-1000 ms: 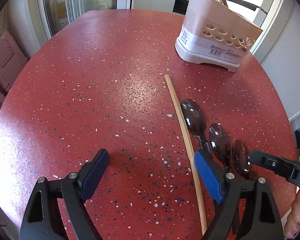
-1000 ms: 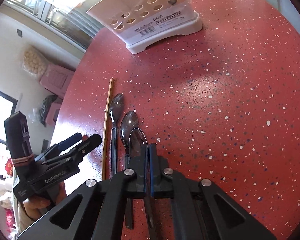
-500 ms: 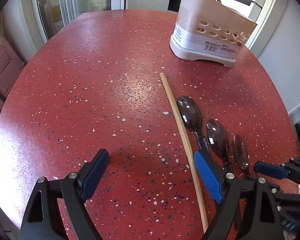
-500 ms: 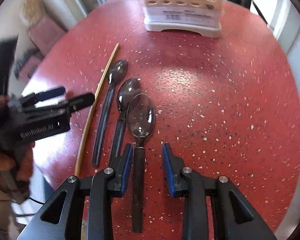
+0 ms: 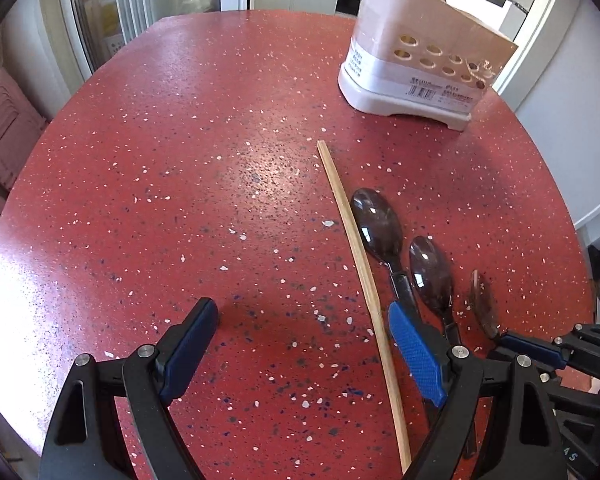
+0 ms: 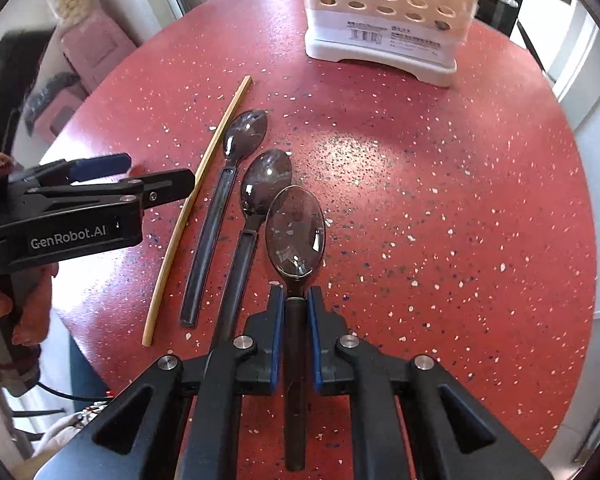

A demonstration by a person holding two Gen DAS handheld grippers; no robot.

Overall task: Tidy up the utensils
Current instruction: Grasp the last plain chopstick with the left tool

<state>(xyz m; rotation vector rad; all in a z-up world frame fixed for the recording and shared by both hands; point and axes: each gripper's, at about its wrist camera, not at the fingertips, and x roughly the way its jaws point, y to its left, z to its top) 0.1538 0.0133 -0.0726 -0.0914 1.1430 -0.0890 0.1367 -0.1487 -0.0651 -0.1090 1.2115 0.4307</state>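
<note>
The red speckled counter (image 6: 440,208) carries four loose utensils in a row and one white holder (image 6: 384,36) at its far side. Counting from the left in the right wrist view, there is one wooden chopstick (image 6: 192,208), then three dark spoons side by side. The first spoon (image 6: 220,200) lies just beside the chopstick, flat on the counter, with its bowl toward the holder. The second spoon (image 6: 256,208) lies just beside the first, its bowl a little nearer the camera. The third spoon (image 6: 296,232) is in the right gripper (image 6: 295,300), whose jaws have just been closing and now stand pressed on both sides of the handle, just behind the bowl; the handle runs back between the two blue pads. In the left wrist view this third spoon (image 5: 482,300) shows edge-on, so it is turned on its side or lifted off the counter; which one I cannot tell. The left gripper (image 5: 304,340) hangs above the counter with its jaws wide apart and nothing between them; the chopstick (image 5: 360,280) passes just inside its right-hand finger. The holder (image 5: 416,76) has two rows of round holes in its front wall, five in each row as far as can be counted, and a few wooden sticks rise from its top. A person's hand (image 6: 20,304) grasps the left gripper's handle.
</note>
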